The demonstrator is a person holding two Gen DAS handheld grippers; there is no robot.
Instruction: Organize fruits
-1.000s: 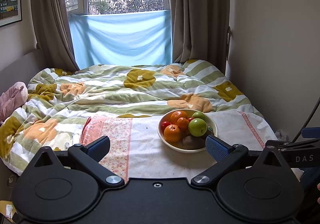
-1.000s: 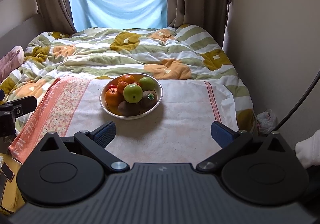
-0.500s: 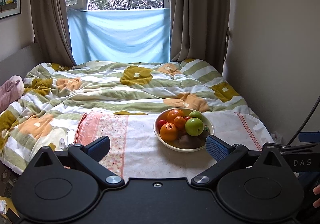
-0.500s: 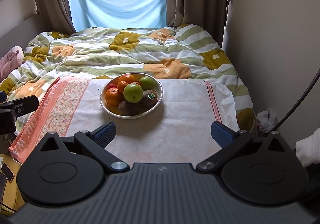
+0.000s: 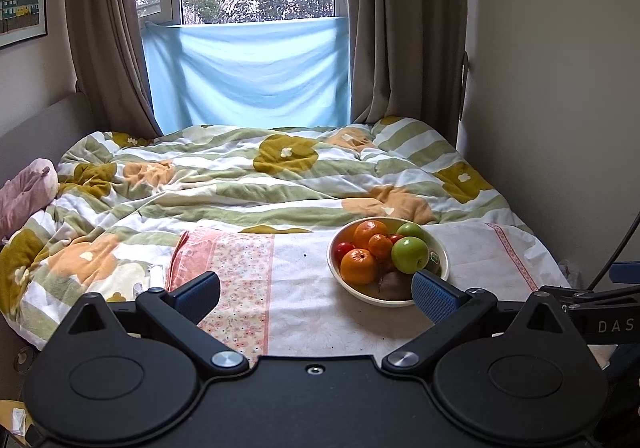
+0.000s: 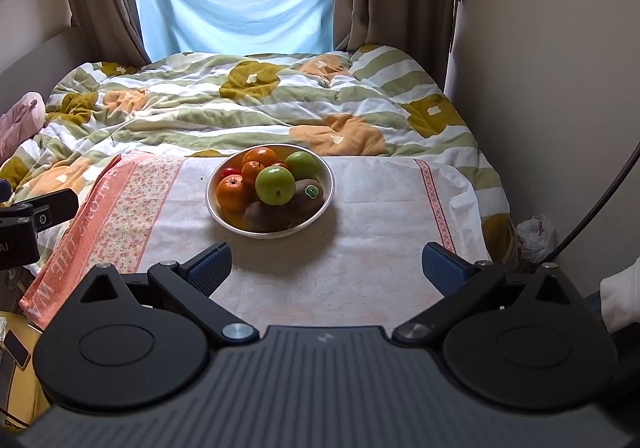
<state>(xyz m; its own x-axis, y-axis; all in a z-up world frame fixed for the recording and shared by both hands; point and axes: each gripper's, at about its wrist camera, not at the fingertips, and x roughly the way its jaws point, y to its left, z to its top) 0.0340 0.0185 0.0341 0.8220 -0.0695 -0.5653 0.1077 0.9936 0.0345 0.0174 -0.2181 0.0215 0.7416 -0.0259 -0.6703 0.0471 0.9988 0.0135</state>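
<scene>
Your left gripper (image 5: 316, 292) is spread wide with nothing between the blue pads (image 5: 434, 296). It hangs above the near edge of the cloth (image 5: 304, 288). Ahead and to the left of it lies the pink flowered border of that cloth, and further left a pink soft toy (image 5: 24, 196) rests on the striped quilt (image 5: 240, 184). Ahead and to its right sits the bowl (image 5: 442, 256); the right pad overlaps the bowl's near rim in this view (contact cannot be judged here).

Your right gripper (image 6: 324, 264) is likewise released, fingers far apart, holding nothing. Part of the other gripper's body shows at its far left. The bowl (image 6: 326, 184) stands ahead of it and slightly left of centre, well clear of both fingertips, on the white middle of the cloth (image 6: 380, 216).

Bowl contents, left to right from the right gripper:
- a small red fruit (image 6: 229, 172) at the back left
- an orange (image 6: 234, 192) at front left, and two more oranges (image 6: 260, 158) behind it
- a green apple (image 6: 275, 185) on top at centre
- a second green apple (image 6: 302, 165) behind it
- two kiwis (image 6: 307, 195) at front right, one with a green sticker

Beyond the gripper's right finger a plastic bag (image 6: 534, 238) sits by the wall.
</scene>
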